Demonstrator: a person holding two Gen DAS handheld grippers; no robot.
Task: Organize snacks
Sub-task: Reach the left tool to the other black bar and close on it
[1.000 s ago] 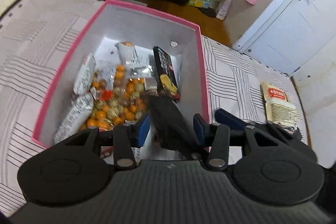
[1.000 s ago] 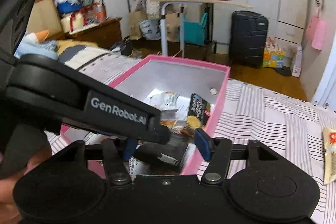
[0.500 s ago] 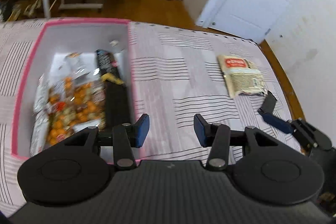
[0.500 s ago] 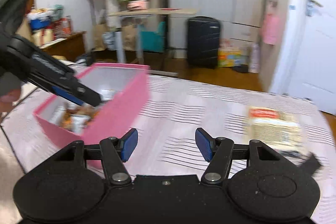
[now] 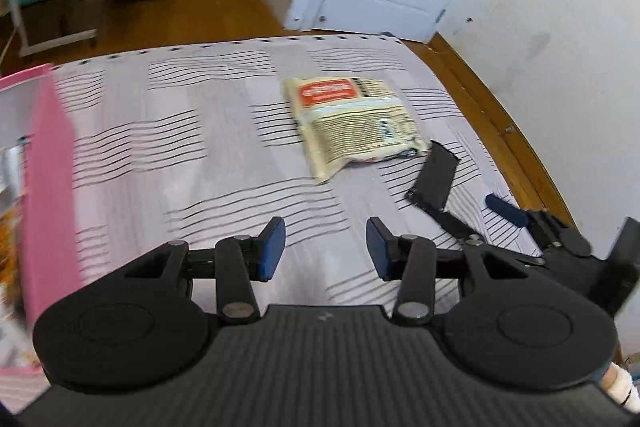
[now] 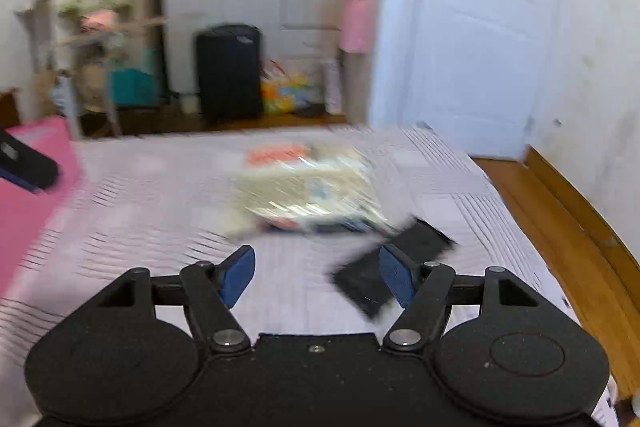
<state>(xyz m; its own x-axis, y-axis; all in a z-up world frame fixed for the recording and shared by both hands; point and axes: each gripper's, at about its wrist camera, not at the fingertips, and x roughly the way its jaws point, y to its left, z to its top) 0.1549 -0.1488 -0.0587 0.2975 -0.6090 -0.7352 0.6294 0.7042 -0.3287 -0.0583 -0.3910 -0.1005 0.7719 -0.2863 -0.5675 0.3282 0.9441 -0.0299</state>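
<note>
A cream snack packet with a red label lies on the striped bed cover; it shows blurred in the right wrist view. A small black packet lies just right of it, also in the right wrist view by my right fingertip. The pink box with snacks sits at the left edge. My left gripper is open and empty above the cover. My right gripper is open and empty, low over the cover near both packets; it also shows in the left wrist view.
The bed's wooden edge and a white wall run along the right. A white door, a black suitcase and floor clutter stand beyond the bed's far end. My left gripper's fingertip shows beside the pink box.
Both grippers have swung right, away from the pink box and toward the cream packet. The black packet that was between the fingers over the box one second ago is no longer held.
</note>
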